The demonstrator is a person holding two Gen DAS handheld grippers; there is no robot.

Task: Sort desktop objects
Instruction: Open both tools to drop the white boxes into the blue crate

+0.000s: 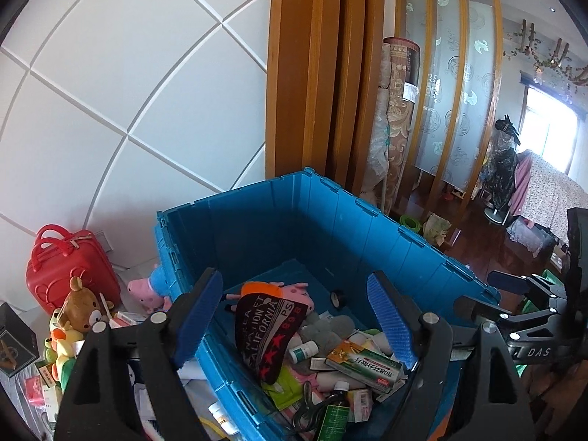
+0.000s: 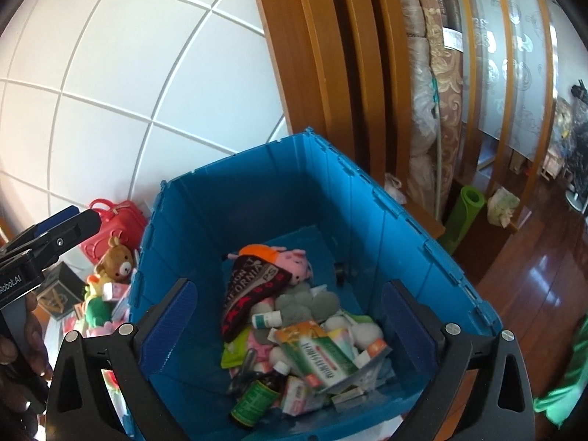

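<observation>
While angled down over the blue crate (image 2: pixel 257 198), left gripper (image 1: pixel 297 316) and right gripper (image 2: pixel 290 327) hold empty jaws apart.

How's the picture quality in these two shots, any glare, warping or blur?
Left wrist view: the bright window is blown out and the white wall's panel seams bow from fisheye. Right wrist view: sheen on the polished wooden floor; the blue plastic crate stays sharp.

My right gripper (image 2: pixel 290 325) hangs wide open above the blue crate (image 2: pixel 404 228), nothing between my pads (image 2: pixel 167 325).
</observation>
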